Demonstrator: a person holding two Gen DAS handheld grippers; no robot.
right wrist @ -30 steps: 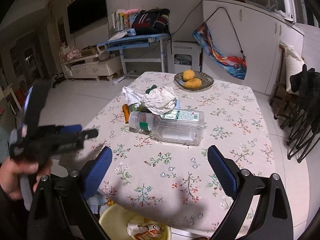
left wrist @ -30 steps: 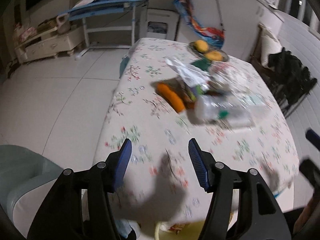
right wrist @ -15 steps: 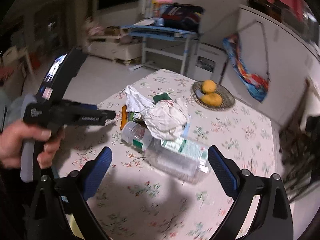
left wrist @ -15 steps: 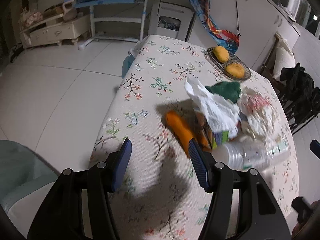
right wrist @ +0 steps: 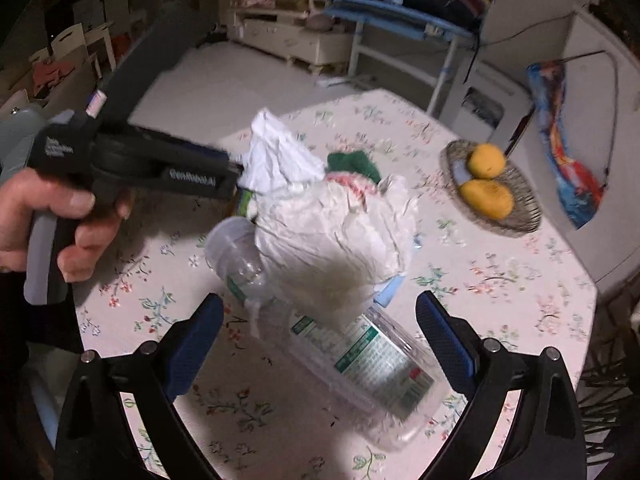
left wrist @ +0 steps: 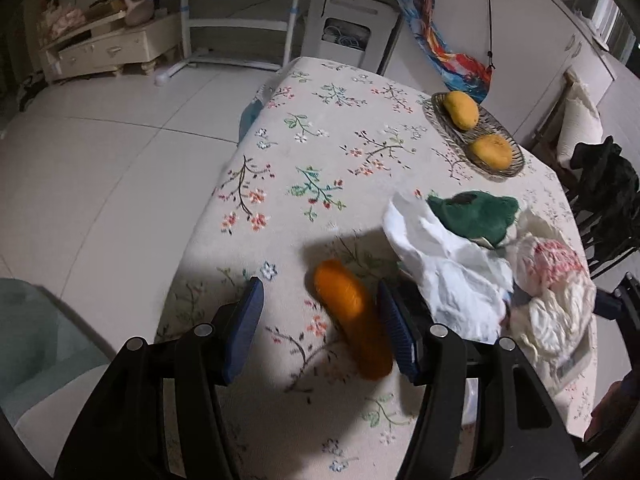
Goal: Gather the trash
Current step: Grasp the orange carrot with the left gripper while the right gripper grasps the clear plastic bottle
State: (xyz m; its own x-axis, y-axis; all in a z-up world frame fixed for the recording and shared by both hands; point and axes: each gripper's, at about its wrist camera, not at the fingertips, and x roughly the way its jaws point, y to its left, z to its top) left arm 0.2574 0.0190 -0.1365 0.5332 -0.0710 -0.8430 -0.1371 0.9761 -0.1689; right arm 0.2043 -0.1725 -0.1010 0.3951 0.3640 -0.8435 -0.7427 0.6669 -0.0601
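Left wrist view: my left gripper (left wrist: 320, 326) at the bottom, the carrot (left wrist: 352, 320) between its fingers on the table (left wrist: 280, 184); crumpled paper (left wrist: 448, 276) to its right; fruit basket (left wrist: 472, 136) in the upper right. Right wrist view: bottle (right wrist: 352, 352) at lower centre, under the paper.

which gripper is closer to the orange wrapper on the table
Left. The left gripper has the orange wrapper between its open fingers; the right gripper hangs over the plastic bottle.

2 mangoes (left wrist: 462, 110) in 1 basket (left wrist: 448, 130), 1 bottle (right wrist: 360, 360), 1 orange wrapper (left wrist: 352, 320), 1 green cloth (left wrist: 472, 214).
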